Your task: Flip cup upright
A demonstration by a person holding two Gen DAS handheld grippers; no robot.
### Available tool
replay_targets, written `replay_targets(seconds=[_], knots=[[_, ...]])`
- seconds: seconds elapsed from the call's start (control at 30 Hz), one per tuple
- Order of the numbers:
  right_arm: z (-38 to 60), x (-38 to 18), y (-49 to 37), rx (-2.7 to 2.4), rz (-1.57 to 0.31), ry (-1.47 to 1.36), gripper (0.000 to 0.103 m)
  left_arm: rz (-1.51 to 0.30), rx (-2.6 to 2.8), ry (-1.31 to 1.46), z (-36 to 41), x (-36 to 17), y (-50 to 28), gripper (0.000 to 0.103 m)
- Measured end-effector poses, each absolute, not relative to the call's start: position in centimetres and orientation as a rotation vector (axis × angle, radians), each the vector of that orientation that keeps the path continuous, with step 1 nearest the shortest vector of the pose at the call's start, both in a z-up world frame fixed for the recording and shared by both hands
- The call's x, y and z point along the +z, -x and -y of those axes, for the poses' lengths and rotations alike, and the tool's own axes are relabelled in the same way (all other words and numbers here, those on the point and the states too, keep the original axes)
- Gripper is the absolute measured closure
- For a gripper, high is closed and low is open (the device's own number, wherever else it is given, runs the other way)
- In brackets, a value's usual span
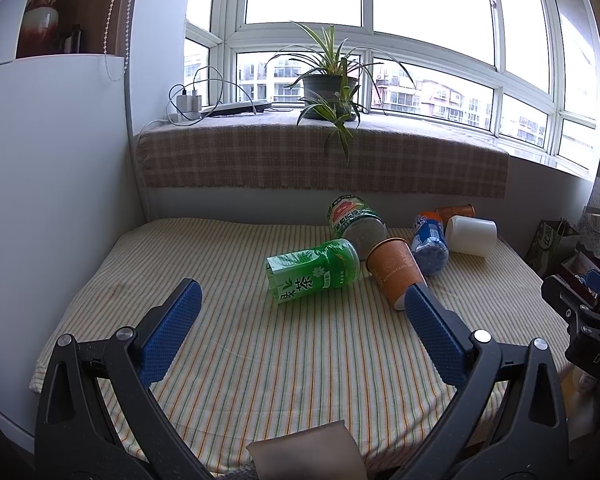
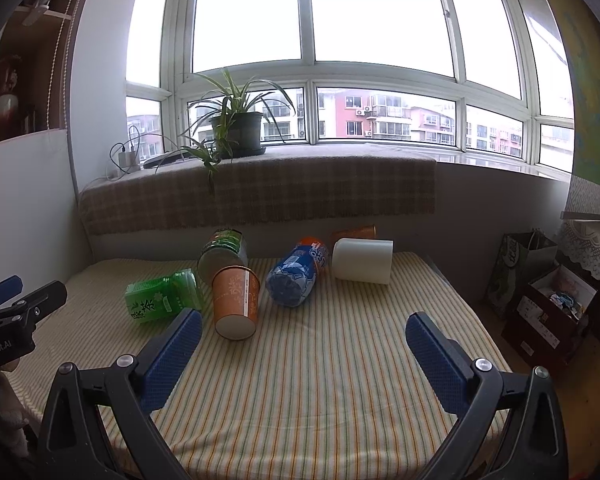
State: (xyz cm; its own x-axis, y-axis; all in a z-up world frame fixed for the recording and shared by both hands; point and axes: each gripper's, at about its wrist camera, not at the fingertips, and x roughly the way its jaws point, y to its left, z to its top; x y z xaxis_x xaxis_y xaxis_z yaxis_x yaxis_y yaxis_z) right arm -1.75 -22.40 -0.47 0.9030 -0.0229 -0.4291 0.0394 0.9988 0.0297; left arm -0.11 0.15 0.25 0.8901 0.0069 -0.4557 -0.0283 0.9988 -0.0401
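Observation:
Several cups lie on their sides on a striped cloth table (image 1: pixel 260 360). An orange paper cup (image 1: pixel 394 270) lies with its base toward me; it also shows in the right wrist view (image 2: pixel 236 300). A green tea cup (image 1: pixel 312 270) (image 2: pixel 162 296) lies left of it. A blue cup (image 1: pixel 430 242) (image 2: pixel 298 274), a white cup (image 1: pixel 472 235) (image 2: pixel 362 260), a green-and-red cup (image 1: pixel 354 220) (image 2: pixel 224 252) and a second orange cup (image 1: pixel 456 211) (image 2: pixel 354 232) lie behind. My left gripper (image 1: pixel 302 304) is open, short of the green cup. My right gripper (image 2: pixel 304 330) is open, just right of the orange cup.
A plaid-covered window sill (image 1: pixel 320 156) with a potted plant (image 1: pixel 330 88) runs behind the table. A white cabinet (image 1: pixel 52 200) stands on the left. A paper bag (image 2: pixel 520 268) and an open box (image 2: pixel 548 316) sit on the right. The striped cloth (image 2: pixel 320 380) is bare near me.

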Motion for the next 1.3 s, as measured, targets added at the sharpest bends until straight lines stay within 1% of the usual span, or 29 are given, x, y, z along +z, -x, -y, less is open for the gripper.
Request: replay_targets(seconds=[1.3], knots=[[21.69, -0.65, 0.93, 0.008, -0.451, -0.016, 0.0, -0.476, 0.022, 0.047, -0.63, 0.26, 0.04, 0.0]])
